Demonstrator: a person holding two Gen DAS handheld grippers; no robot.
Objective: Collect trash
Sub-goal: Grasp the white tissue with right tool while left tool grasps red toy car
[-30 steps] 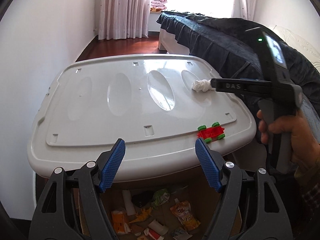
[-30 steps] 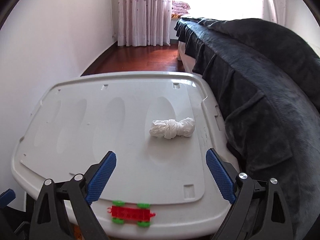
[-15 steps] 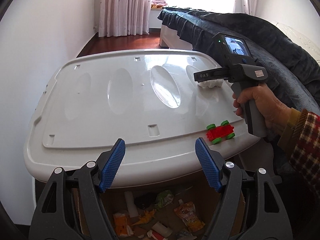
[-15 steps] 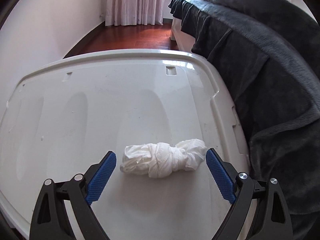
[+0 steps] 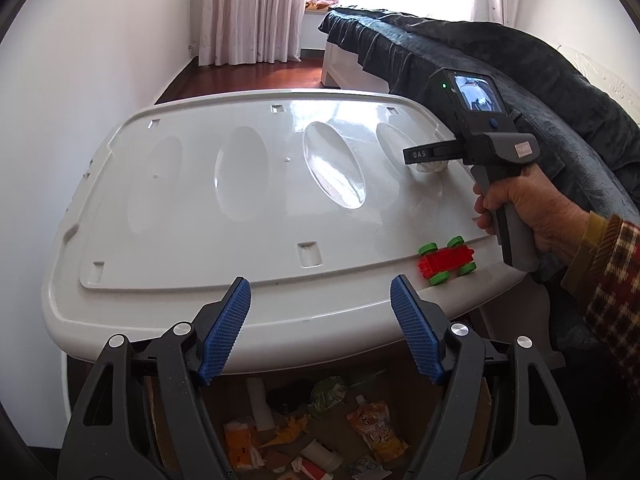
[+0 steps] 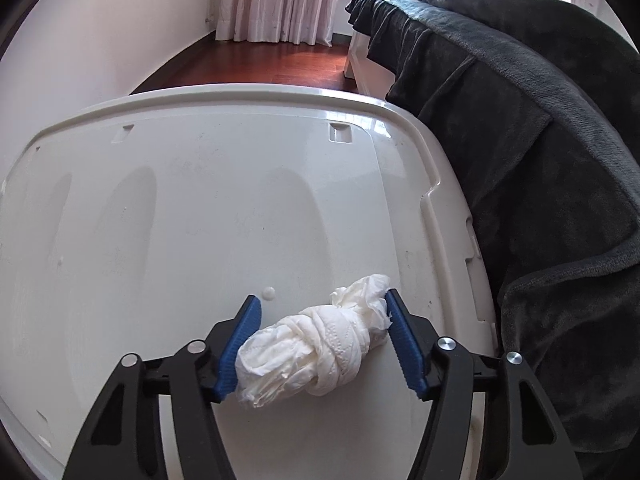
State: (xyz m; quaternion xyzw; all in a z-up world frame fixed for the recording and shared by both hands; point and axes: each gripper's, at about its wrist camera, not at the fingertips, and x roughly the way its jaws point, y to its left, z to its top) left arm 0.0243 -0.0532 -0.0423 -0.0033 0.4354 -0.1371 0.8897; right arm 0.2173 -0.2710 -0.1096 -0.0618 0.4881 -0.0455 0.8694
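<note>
One tissue wad (image 6: 316,354) lay on white lid (image 6: 200,200); right gripper (image 6: 322,344) jaws just closing, pads touching both ends (grasped). One toy car (image 5: 447,260) at 4 o'clock; left gripper (image 5: 320,332) spread, empty.

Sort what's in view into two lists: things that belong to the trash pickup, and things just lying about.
Belongs to the job:
- knotted white tissue wad, between the right gripper fingers, which have just been closing
- box of trash

Lying about:
- red toy car
- white lid
- dark blanket

Red toy car (image 5: 447,261) with green wheels lower right on white plastic lid (image 5: 192,216); dark blanket (image 6: 540,168) right; curtains (image 5: 248,12) top.
</note>
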